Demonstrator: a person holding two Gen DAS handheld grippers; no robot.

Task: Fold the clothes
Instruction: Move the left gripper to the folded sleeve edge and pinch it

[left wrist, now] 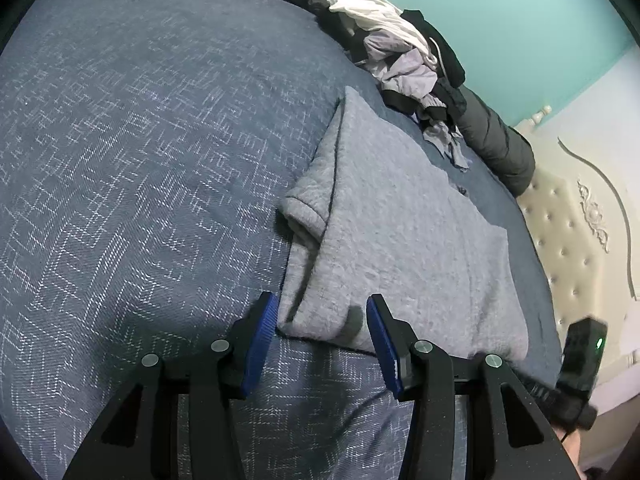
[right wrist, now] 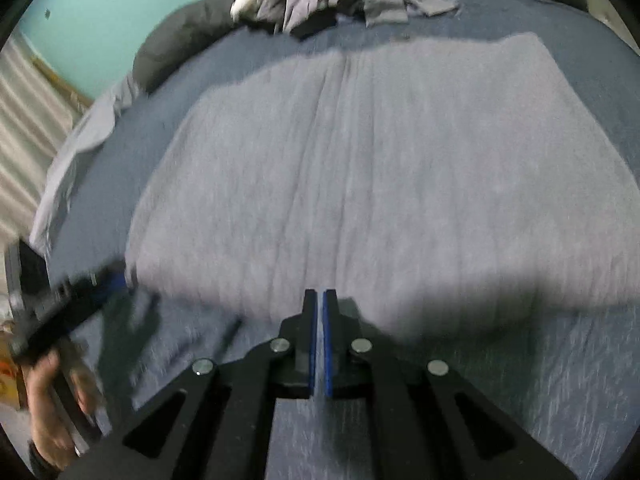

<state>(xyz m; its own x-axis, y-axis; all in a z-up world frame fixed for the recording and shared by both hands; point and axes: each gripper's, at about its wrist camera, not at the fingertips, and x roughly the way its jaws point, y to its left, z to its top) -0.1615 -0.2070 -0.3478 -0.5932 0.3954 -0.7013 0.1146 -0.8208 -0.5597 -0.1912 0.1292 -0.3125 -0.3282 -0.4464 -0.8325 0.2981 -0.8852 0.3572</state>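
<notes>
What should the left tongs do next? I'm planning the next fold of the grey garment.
Probably ease the left tongs forward and close them on the near corner of the grey garment. Their jaws stand open with that corner just between the tips, not pinched. The right tongs are shut at the garment's near hem, though blur hides whether they hold cloth, so the left corner looks like the one lacking a grip.

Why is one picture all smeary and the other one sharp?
Right wrist view: the grey garment and the hand at the left edge are smeared by motion blur, with a dark shadow by the shut right tool. Left wrist view: crisp, the bedspread weave shows clearly. Both bulge from the fisheye lens.
</notes>
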